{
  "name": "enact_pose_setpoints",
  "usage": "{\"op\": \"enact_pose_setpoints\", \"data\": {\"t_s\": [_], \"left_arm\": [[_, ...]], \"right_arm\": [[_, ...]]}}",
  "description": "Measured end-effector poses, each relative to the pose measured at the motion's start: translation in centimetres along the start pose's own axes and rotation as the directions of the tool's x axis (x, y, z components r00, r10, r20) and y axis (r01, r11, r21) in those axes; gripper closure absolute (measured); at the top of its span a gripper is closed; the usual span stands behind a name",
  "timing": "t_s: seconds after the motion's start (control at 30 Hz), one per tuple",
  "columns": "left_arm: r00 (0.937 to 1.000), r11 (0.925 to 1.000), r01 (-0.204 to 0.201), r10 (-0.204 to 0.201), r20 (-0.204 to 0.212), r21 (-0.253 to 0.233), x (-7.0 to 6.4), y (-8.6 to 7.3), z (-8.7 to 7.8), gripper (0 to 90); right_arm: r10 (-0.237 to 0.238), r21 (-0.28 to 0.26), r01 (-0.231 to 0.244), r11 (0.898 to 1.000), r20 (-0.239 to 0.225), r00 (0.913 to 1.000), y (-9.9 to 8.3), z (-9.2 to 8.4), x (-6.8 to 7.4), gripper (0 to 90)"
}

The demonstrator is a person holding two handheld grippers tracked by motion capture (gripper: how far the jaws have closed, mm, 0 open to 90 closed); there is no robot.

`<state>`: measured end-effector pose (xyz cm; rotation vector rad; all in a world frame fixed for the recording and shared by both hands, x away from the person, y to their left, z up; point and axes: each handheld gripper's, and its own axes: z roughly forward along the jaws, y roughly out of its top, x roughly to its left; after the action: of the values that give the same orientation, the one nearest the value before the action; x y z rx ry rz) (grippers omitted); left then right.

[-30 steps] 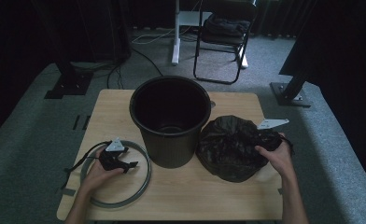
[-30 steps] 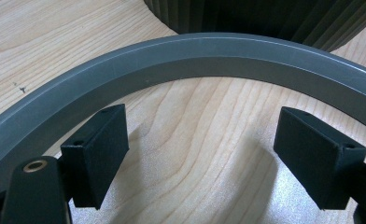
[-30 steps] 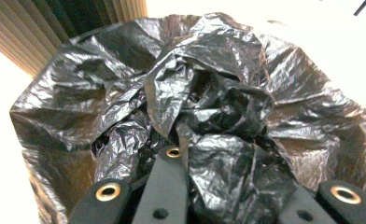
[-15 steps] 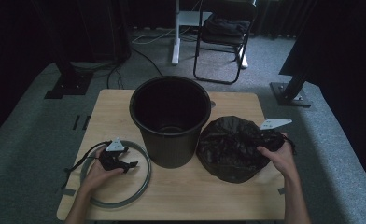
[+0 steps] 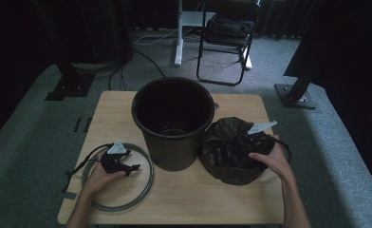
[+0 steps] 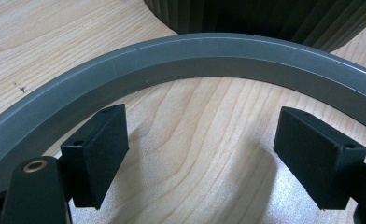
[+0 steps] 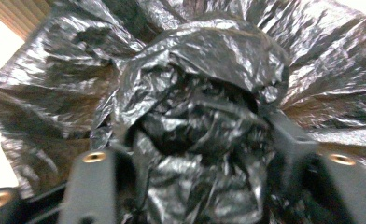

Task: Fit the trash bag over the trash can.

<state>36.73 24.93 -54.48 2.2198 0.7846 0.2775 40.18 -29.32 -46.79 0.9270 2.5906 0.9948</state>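
While the bin bag sits crumpled beside the bucket, both hands are down on the bench (image 5: pixel 184 199):
Right gripper (image 5: pixel 262 142): on the black bin bag (image 5: pixel 229 152); its fingers (image 7: pixel 95 186) have just been opening, and they now stand apart with a bunch of crinkled plastic between them; the blurred right gripper view does not show whether they press on it
Bin bag: a rumpled heap on the right of the bench, just beside the bucket (image 5: pixel 174 121)
Left gripper (image 5: pixel 120 164): low inside the grey ring (image 5: pixel 144 187); fingers (image 6: pixel 97 149) released, spread wide over bare wood, nothing between them
Grey ring: flat on the left of the bench; its far edge (image 6: pixel 209 51) curves just ahead of the fingertips, near the bucket's ribbed wall (image 6: pixel 274 18)
Bucket: upright, mid-bench, between ring and bag
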Motion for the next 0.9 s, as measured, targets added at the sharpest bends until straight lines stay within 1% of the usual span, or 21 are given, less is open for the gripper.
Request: {"op": "enact_pose_setpoints", "data": {"t_s": [0.03, 0.13, 0.23, 0.3, 0.37, 0.43, 0.53, 0.6, 0.7, 0.77, 0.8, 0.9], "left_arm": [[1.0, 1.0, 0.0, 0.0, 0.0, 0.0, 0.0, 0.0, 0.0, 18.2], [1.0, 1.0, 0.0, 0.0, 0.0, 0.0, 0.0, 0.0, 0.0, 18.2], [1.0, 1.0, 0.001, -0.001, 0.001, 0.0, 0.0, 0.0, 0.0, 18.2], [1.0, 1.0, 0.001, -0.001, 0.001, 0.0, 0.0, 0.0, 0.0, 18.2], [1.0, 1.0, 0.001, -0.001, 0.0, -0.001, 0.0, 0.0, 0.0, 18.2], [1.0, 1.0, 0.001, -0.001, 0.001, 0.0, 0.0, 0.0, 0.0, 18.2], [1.0, 1.0, 0.002, -0.002, 0.001, 0.0, 0.0, 0.0, 0.0, 18.2], [1.0, 1.0, 0.001, -0.001, 0.001, 0.0, 0.0, 0.0, 0.0, 18.2], [1.0, 1.0, 0.001, -0.001, 0.001, 0.0, 0.0, 0.0, 0.0, 18.2], [1.0, 1.0, 0.001, -0.001, 0.001, 0.0, 0.0, 0.0, 0.0, 18.2], [1.0, 1.0, 0.001, -0.001, 0.0, 0.0, 0.0, 0.0, 0.0, 18.2], [1.0, 1.0, 0.001, -0.001, 0.0, 0.0, 0.0, 0.0, 0.0, 18.2]], "right_arm": [[-0.004, 0.011, 0.004, 1.0, 0.009, 0.9999, 0.1, 0.3, 0.1, 34.3], [-0.012, 0.031, 0.012, 0.999, 0.022, 0.9997, 0.6, 0.9, 0.1, 28.5], [-0.017, 0.064, 0.016, 0.998, 0.021, 0.9996, 1.0, 1.5, 0.0, 26.1], [-0.024, 0.082, 0.023, 0.996, 0.017, 0.9996, 1.2, 1.9, -0.2, 26.0], [-0.022, 0.095, 0.019, 0.995, 0.023, 0.9995, 1.4, 2.4, -0.2, 26.0], [-0.02, 0.104, 0.019, 0.994, 0.01, 0.9997, 1.5, 2.7, -0.2, 25.9], [-0.023, 0.138, 0.022, 0.99, 0.003, 0.9997, 1.5, 3.3, -0.1, 25.1], [-0.033, 0.161, 0.031, 0.986, 0.009, 0.9994, 1.5, 3.7, -0.1, 25.1], [-0.027, 0.187, 0.027, 0.982, -0.002, 0.9996, 1.5, 4.1, 0.0, 24.9], [-0.024, 0.197, 0.024, 0.98, 0.0, 0.9997, 1.5, 4.4, -0.2, 24.8], [-0.016, 0.204, 0.016, 0.979, -0.002, 0.9999, 1.6, 4.5, -0.2, 24.1], [-0.025, 0.217, 0.022, 0.976, 0.009, 0.9997, 1.6, 4.8, -0.3, 23.1]]}}
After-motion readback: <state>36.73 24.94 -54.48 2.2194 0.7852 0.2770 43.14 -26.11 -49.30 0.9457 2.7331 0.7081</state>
